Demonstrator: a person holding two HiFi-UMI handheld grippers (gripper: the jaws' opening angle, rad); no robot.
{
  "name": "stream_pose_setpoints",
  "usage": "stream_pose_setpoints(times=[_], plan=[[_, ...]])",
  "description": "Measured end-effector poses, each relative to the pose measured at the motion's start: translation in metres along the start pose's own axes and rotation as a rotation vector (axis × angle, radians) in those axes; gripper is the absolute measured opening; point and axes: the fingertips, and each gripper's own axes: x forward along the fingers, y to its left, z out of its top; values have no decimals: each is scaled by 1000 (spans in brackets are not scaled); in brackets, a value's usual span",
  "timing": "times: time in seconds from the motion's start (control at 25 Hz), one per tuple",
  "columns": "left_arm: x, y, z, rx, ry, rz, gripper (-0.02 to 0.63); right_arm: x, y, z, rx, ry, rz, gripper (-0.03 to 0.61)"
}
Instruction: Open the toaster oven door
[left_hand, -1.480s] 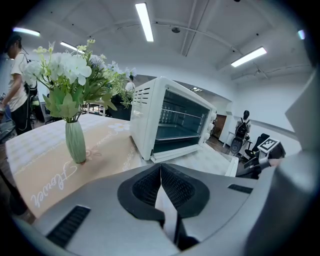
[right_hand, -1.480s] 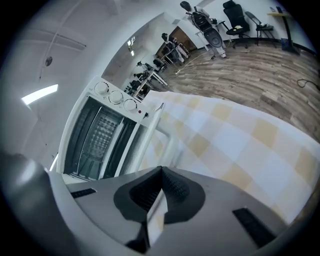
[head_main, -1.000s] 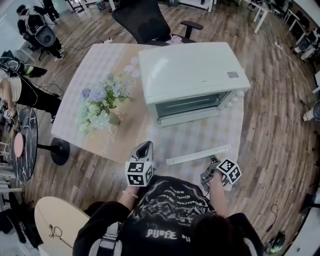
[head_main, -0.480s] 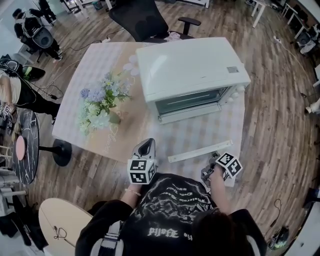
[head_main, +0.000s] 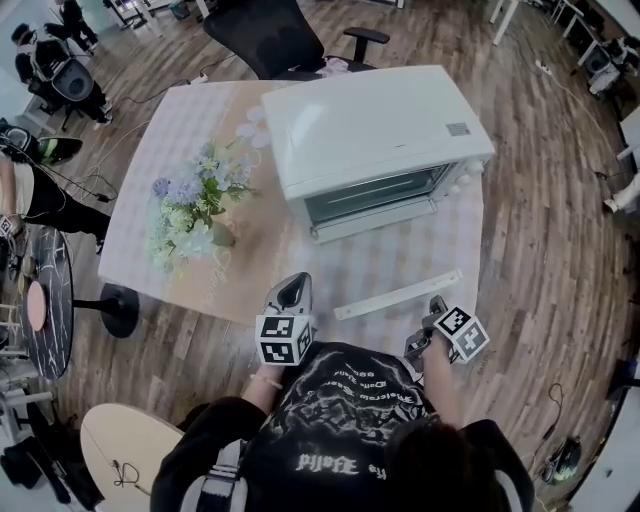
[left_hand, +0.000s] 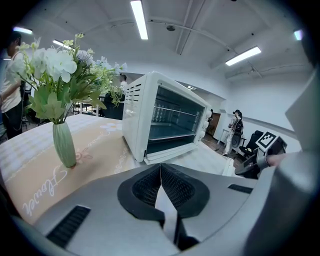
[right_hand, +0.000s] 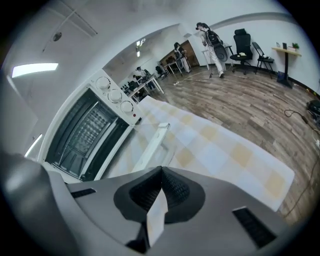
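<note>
A pale green-white toaster oven stands on the table's far right. Its glass door hangs down flat in front, and the white door handle lies level over the checked cloth. The open cavity with its rack shows in the left gripper view, oven, and in the right gripper view, oven, with the handle nearest. My left gripper rests at the table's front edge, left of the handle, shut and empty. My right gripper sits just past the handle's right end, shut with nothing in it.
A vase of pale flowers stands on the beige runner left of the oven, vase. A black office chair is behind the table. People stand far off on the wooden floor.
The head view has shifted a little, so the oven sits slightly higher. Both grippers stay shut near the table's front edge; the right one has edged a bit right.
</note>
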Motion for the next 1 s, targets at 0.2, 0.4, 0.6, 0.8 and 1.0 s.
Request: stream_pose_setpoints(times=[0.2,0.4,0.6,0.8,1.0], plan=[[-1,-5,4,3,-13,-35,20,-24,32,33,-176,-173,115,8],[-6,-11,16,5,-38,-71,20,-51,83,49,-470,-300,242,9],[-14,-18,39,42,-99,-106,20,-83,139,59,-813,-441,312,9],[-18,-27,52,124,-136,-134,20,-100,182,42,-1122,-510,340,9],[-22,-34,61,174,-172,-166,20,-96,191,25,-1138,-485,380,9]])
